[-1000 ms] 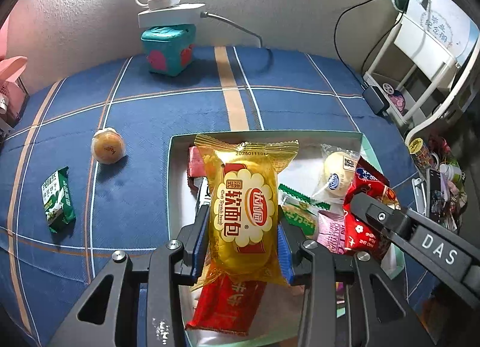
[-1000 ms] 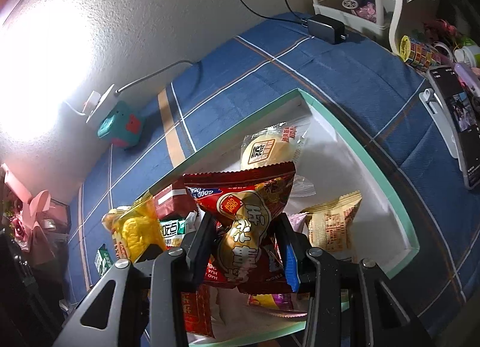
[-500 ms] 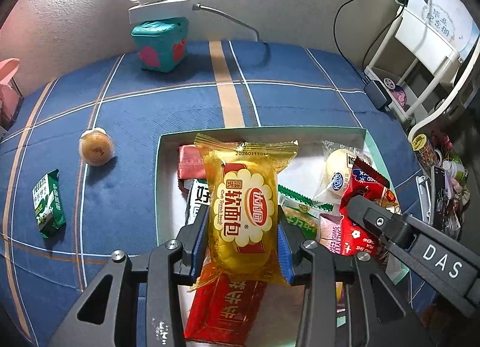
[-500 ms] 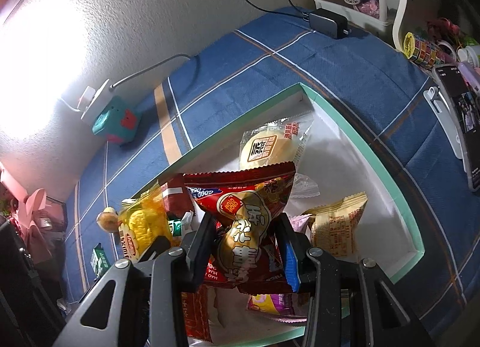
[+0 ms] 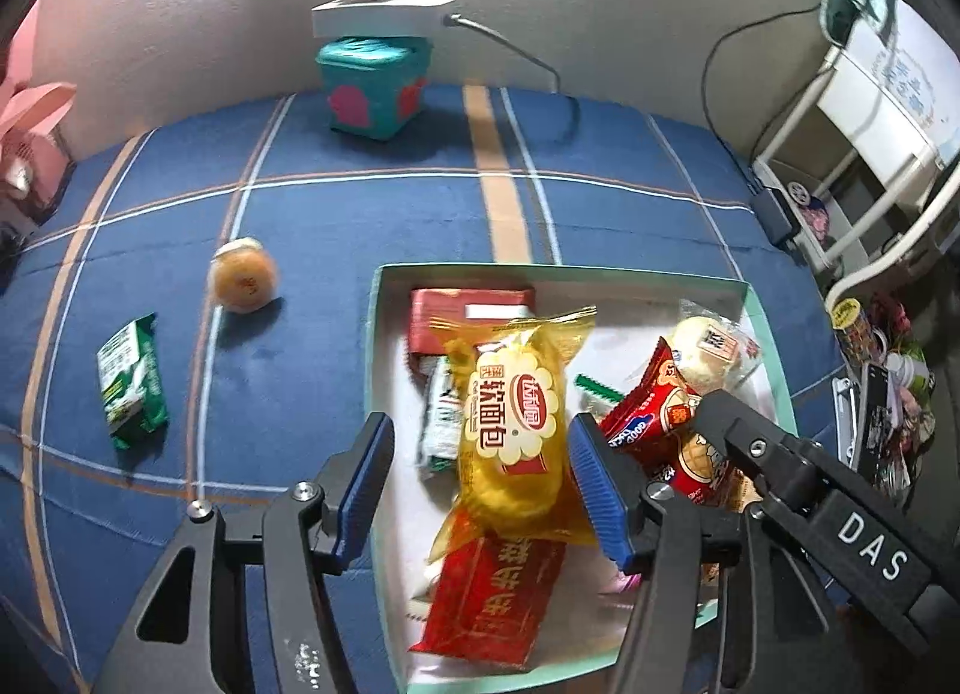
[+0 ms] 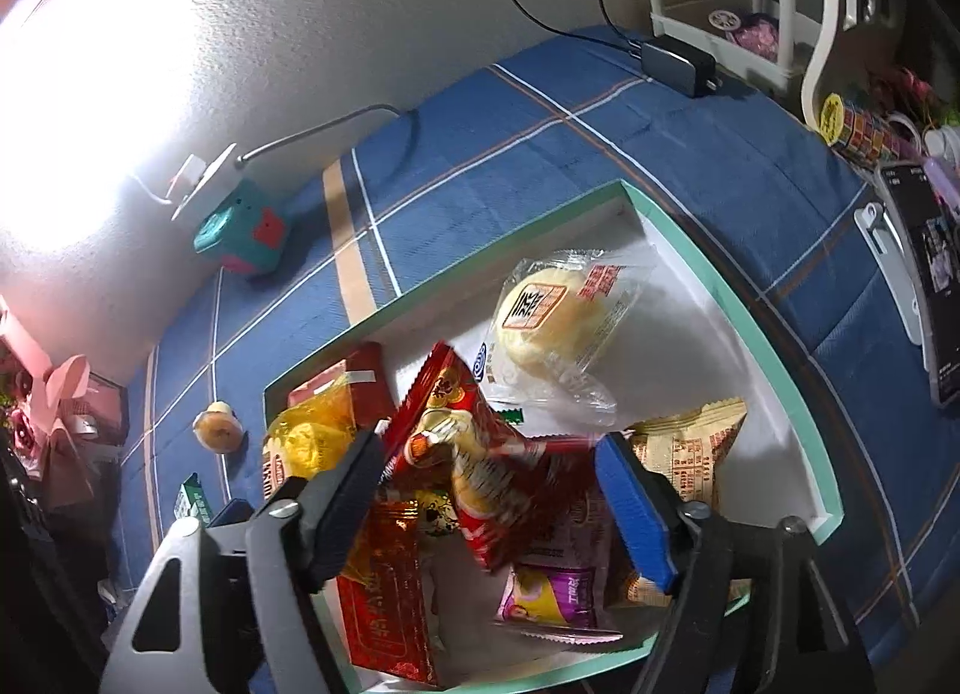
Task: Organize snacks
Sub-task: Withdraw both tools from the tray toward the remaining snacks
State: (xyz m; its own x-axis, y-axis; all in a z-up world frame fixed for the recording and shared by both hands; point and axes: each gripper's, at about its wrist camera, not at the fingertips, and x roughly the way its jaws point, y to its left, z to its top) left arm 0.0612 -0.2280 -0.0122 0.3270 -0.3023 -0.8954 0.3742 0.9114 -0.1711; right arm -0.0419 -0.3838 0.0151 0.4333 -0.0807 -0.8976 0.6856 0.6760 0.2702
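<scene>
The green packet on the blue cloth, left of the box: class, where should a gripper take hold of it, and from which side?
Grip the green packet across its narrow middle, coming straight down from above. It lies flat with its long sides clear; the round bun sits apart, so the fingers fit either side.

A blue plaid cloth (image 5: 360,226) with orange and white stripes covers the surface ahead of the fingers. Far beyond them, against the textured wall (image 5: 180,3), a teal box with pink patches (image 5: 373,87) carries a white power strip (image 5: 384,12), whose grey cable (image 5: 522,48) curves down onto the cloth. To the far left a pink bow (image 5: 30,111) shows at the edge. Off to the right stands a white rack (image 5: 870,153), with a black adapter (image 5: 777,217) at its foot. In the right wrist view a phone (image 6: 933,268) lies far right, near a colourful tube (image 6: 858,126).
</scene>
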